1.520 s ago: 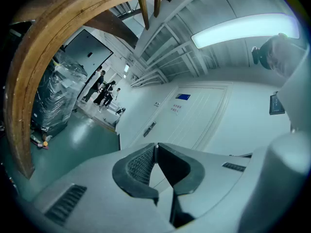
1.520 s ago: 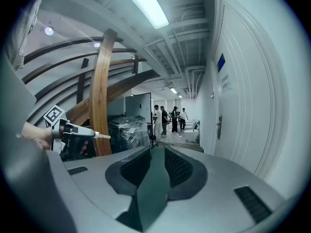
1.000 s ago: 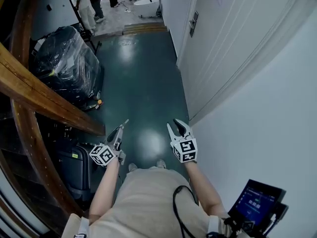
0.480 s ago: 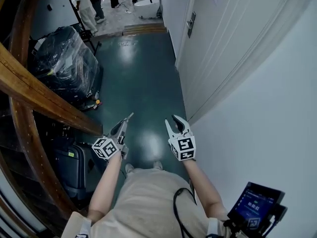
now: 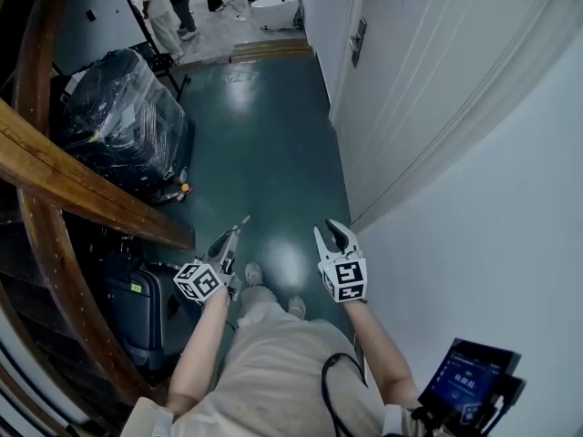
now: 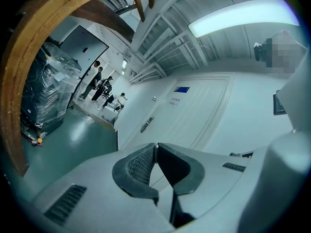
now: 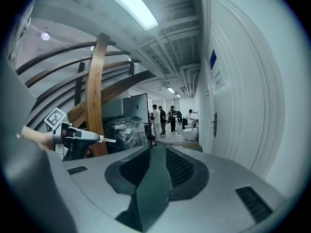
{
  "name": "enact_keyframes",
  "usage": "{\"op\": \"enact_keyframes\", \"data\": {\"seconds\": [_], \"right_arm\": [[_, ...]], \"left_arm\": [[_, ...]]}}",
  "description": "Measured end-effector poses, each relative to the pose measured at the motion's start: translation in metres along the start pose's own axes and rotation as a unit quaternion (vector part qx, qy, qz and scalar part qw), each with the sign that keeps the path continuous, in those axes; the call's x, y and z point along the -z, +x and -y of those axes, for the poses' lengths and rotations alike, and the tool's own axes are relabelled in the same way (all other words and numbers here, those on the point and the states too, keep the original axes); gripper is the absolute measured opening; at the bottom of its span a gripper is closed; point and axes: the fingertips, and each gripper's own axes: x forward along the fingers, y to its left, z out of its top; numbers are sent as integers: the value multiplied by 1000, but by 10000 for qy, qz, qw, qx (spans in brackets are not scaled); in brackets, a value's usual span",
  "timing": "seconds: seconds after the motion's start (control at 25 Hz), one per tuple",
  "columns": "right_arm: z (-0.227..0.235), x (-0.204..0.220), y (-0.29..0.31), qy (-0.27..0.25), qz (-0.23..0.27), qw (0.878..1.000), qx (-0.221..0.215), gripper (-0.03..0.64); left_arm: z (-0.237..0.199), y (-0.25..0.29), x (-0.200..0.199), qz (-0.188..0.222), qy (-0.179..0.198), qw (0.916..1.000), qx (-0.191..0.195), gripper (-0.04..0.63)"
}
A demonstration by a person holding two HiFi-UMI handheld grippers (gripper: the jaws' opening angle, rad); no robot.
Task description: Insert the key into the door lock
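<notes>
The white door [image 5: 410, 89] runs along the corridor's right side, and its lock and handle [image 5: 357, 39] lie well ahead of both grippers. In the head view my left gripper [image 5: 237, 229] is shut on a small metal key [image 5: 244, 219] that sticks out past its tips. In the right gripper view the key [image 7: 108, 140] points toward the corridor's far end. My right gripper [image 5: 330, 235] is open and holds nothing. The handle [image 6: 146, 124] shows ahead of the shut left gripper [image 6: 155, 145], and the same handle [image 7: 214, 124] sits right of the open right gripper [image 7: 158, 161].
A curved wooden beam [image 5: 73, 189] and a plastic-wrapped black load [image 5: 118, 107] line the left side, with a dark suitcase [image 5: 137, 303] below. Several people [image 5: 159, 12] stand at the far end of the green floor [image 5: 264, 144]. A small screen [image 5: 469, 376] hangs at my right hip.
The person has stepped forward, one leg now swung ahead under the grippers. Both grippers travelled along the corridor with the body. The jaws are unchanged.
</notes>
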Motion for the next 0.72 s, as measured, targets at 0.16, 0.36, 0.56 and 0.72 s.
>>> {"op": "enact_keyframes", "data": {"seconds": [0.16, 0.36, 0.56, 0.72], "right_arm": [[4, 0, 23, 22, -84, 9999, 75, 104], [25, -14, 66, 64, -148, 9994, 308, 104], [31, -46, 110, 34, -61, 9989, 460, 104], [39, -63, 146, 25, -17, 9983, 584, 104]], "left_arm": [[-22, 19, -8, -69, -93, 9999, 54, 32], [-47, 62, -25, -260, -192, 9993, 211, 32], [-69, 96, -57, -423, -142, 9981, 426, 32], [-87, 123, -76, -510, -135, 9969, 588, 32]]}}
